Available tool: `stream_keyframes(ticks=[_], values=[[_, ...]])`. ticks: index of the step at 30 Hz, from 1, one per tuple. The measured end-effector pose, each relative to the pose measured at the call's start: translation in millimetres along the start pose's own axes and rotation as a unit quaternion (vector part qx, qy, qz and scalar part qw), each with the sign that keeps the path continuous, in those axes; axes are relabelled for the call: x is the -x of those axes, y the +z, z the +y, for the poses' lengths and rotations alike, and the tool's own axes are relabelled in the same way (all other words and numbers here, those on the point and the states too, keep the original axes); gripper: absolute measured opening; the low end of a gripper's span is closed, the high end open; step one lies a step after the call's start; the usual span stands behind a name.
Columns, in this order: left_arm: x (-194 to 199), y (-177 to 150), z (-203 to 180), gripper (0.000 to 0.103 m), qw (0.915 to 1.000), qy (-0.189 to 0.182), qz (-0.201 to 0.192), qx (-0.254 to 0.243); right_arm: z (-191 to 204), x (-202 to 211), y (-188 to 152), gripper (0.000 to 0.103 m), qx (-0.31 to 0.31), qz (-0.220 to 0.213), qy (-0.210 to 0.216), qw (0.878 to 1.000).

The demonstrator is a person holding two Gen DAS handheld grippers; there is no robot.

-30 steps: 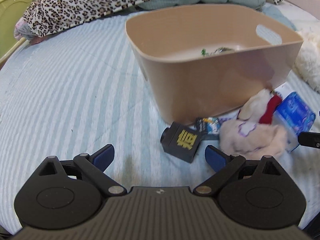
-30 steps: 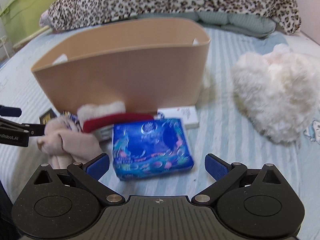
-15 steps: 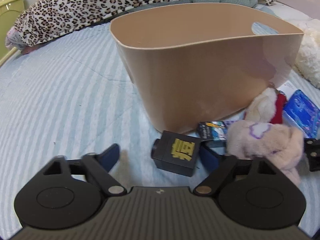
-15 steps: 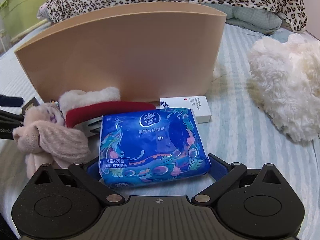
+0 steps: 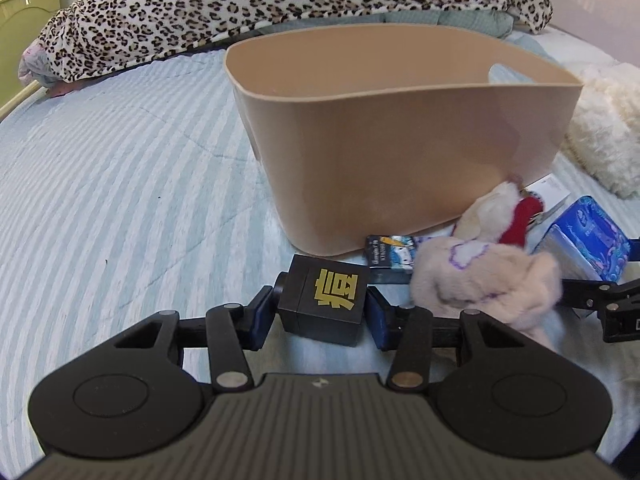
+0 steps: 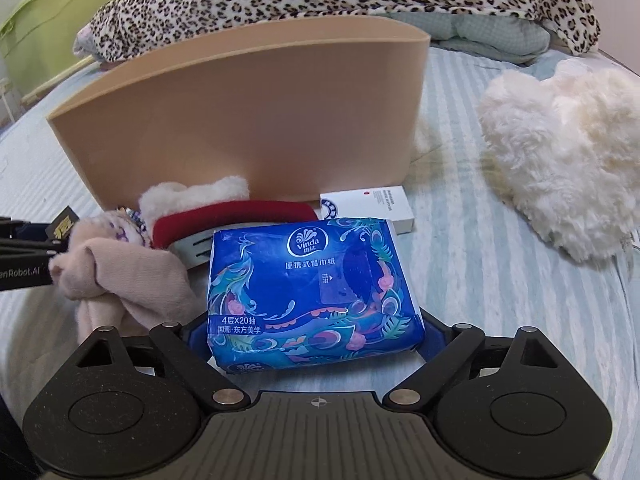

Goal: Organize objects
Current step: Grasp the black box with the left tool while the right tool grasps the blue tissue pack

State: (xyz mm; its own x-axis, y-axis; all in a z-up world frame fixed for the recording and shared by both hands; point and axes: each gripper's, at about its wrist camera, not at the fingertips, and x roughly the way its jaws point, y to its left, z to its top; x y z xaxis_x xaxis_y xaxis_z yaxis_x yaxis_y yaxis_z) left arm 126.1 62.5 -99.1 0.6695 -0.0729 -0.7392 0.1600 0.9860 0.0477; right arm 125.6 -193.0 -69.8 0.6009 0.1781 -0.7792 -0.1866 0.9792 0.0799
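Grasp step, both sides at once. Left gripper (image 5: 320, 308) closed to the sides of black cube (image 5: 323, 302), blue pads touching; cube resting on bed (image 5: 120, 184), just in front of tan bin (image 5: 400, 152). Right gripper (image 6: 314, 330) narrowed around blue tissue pack (image 6: 312, 292), pads at its near flanks; firm contact likely, not certain. Pack lying flat on bed beside pink plush (image 6: 120, 276) and white box (image 6: 368, 208).

Next, probably: lift each item straight up, clear bin rim, carry forward, release inside.

Bin wall tall and close ahead; needs real height first. Plush crowding between the two grippers. Open bed to far left.
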Motion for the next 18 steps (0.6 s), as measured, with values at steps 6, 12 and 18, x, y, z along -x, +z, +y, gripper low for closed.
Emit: stream_keyframes(ticks=[6,12,18], values=[[23.9,6.0,-3.6,0.05,0.9995,-0.021,-0.022,-0.002,-0.4,20.6,3.2,0.093,-0.005,-0.023,0.002,1.0],[47.2,8.3,-7.8,0.05,0.9987,-0.022,-0.045,-0.005,-2.9,42.2,4.8,0.093,-0.015,-0.046,0.007,0.999],[67.5,10.2,-13.5,0.05,0.9977,-0.015,-0.063,-0.021,-9.0,59.1,10.8,0.093,-0.023,-0.065,0.004,0.998]])
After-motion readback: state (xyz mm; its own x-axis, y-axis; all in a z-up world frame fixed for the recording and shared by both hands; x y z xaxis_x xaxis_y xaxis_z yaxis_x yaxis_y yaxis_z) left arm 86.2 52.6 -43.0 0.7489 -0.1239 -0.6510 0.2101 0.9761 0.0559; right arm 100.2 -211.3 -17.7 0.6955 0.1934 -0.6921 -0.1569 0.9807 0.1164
